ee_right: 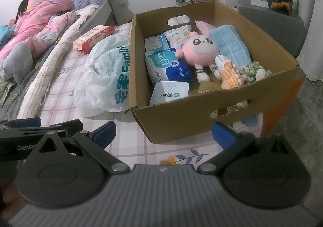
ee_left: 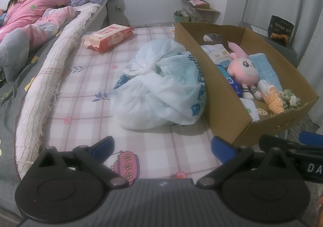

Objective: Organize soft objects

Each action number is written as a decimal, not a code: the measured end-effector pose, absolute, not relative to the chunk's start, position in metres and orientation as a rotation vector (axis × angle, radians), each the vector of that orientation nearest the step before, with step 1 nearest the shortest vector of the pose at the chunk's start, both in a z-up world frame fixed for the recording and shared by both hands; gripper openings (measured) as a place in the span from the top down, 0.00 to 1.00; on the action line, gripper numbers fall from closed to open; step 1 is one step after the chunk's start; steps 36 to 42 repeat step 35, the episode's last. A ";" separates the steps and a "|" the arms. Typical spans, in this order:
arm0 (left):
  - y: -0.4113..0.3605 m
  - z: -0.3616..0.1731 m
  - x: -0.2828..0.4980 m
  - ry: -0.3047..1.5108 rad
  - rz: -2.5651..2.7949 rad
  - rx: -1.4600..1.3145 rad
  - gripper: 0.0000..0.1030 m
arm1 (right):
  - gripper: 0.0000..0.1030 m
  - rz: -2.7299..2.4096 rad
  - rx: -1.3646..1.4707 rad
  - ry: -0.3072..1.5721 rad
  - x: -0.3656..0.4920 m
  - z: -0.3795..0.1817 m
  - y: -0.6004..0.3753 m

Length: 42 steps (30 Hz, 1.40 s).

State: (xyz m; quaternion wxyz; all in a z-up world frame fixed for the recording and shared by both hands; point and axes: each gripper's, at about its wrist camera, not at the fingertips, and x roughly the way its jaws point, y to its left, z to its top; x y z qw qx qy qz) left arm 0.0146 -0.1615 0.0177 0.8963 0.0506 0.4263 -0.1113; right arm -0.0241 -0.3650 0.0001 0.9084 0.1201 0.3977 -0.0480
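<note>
Right now both claws hang low over the checked bedsheet (ee_left: pixel 80 90), side by side, and neither has anything in it. The left gripper (ee_left: pixel 162 146) is spread wide, its blue pads (ee_left: pixel 105 144) well apart above the sheet; the right gripper (ee_right: pixel 164 134) is likewise released, its fingertips just short of the near wall of the cardboard box (ee_right: pixel 181 120).

The box sits on the bed's corner, open-topped, with a hand-hole cut in each end. Inside it lies a pink plush doll (ee_right: pixel 198 51) on its back, a folded blue towel (ee_right: pixel 230 45) beside its head, an orange-and-white knitted piece (ee_right: pixel 230 76) and a green-and-white scrunchie (ee_right: pixel 254 71) near its feet. Packs of wipes and tissues (ee_right: pixel 169 65) fill the box's other half.

Touching the box's long side is a knotted white plastic bag (ee_left: pixel 161 90) with blue-green lettering, slumped on the sheet. Farther back lies a red-and-white wipes packet (ee_left: pixel 109 37), apart from both. A person in pink pyjamas (ee_left: pixel 30 11) lies on the far side of the bed, beyond a rolled, frayed white mat (ee_left: pixel 46 85).
</note>
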 end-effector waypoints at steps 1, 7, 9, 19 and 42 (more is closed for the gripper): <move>-0.161 0.018 0.015 0.884 -0.230 0.105 0.01 | 0.01 -0.100 0.248 0.820 -0.025 0.000 -0.365; -0.162 0.018 0.014 0.884 -0.230 0.106 0.01 | 0.01 -0.098 0.249 0.822 -0.024 0.000 -0.365; -0.162 0.018 0.015 0.884 -0.230 0.105 0.01 | 0.01 -0.099 0.250 0.821 -0.025 0.000 -0.365; -0.162 0.018 0.014 0.882 -0.231 0.105 0.01 | 0.01 -0.098 0.249 0.819 -0.025 0.000 -0.365; -0.161 0.017 0.014 0.888 -0.230 0.105 0.01 | 0.01 -0.096 0.253 0.820 -0.025 0.002 -0.364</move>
